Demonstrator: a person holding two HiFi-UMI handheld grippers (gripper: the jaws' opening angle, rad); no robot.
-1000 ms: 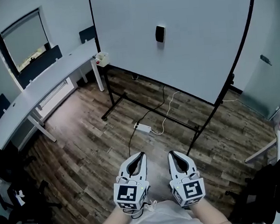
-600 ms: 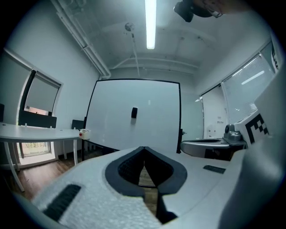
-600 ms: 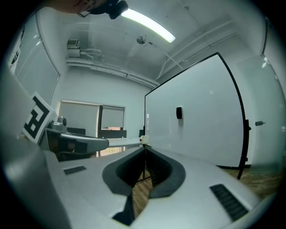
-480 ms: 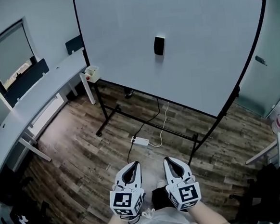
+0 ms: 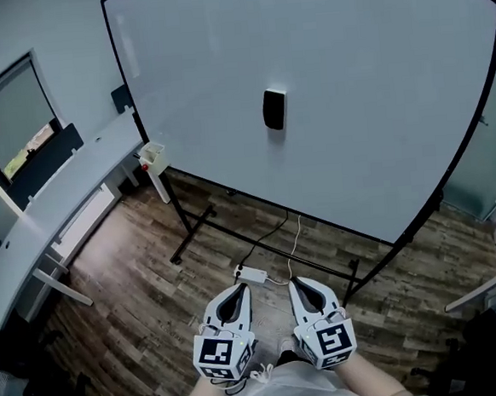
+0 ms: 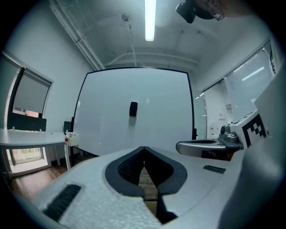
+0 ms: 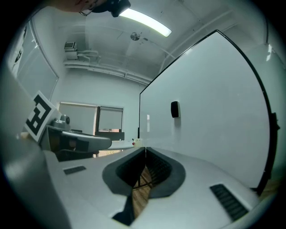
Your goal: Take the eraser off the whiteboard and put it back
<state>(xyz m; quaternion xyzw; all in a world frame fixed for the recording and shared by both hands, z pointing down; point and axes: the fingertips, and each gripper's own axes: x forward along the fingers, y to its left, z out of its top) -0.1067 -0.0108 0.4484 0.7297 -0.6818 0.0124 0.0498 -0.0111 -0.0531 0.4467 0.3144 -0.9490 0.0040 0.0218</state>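
Over the last second we have walked toward the whiteboard (image 5: 368, 98). It now fills most of the head view, and the eraser (image 5: 274, 110) shows larger and lower in the frame than it did. It is still stuck upright on the board's face, a little left of centre. We judge the approach to be under way but the pick not begun, since the eraser is well apart from both tools, far ahead and above them. The left gripper (image 5: 238, 291) has its jaws pressed together with nothing between them. The right gripper (image 5: 299, 283), just beside it, is the same, so one of them will have to spread its jaws before it can take the eraser. On the left, a curved desk (image 5: 52, 208) runs under a window (image 5: 15, 117) along the wall, and a small box (image 5: 151, 155) sits near the board's lower left corner. What stands in the way lies low, in our view. The stand (image 5: 195, 233) reaches its left foot toward us, and a power strip (image 5: 252, 274) with its cable (image 5: 295, 232) lies on the wooden floor (image 5: 135, 279) just ahead of the grippers. Farther right the stand's other leg also angles toward us.
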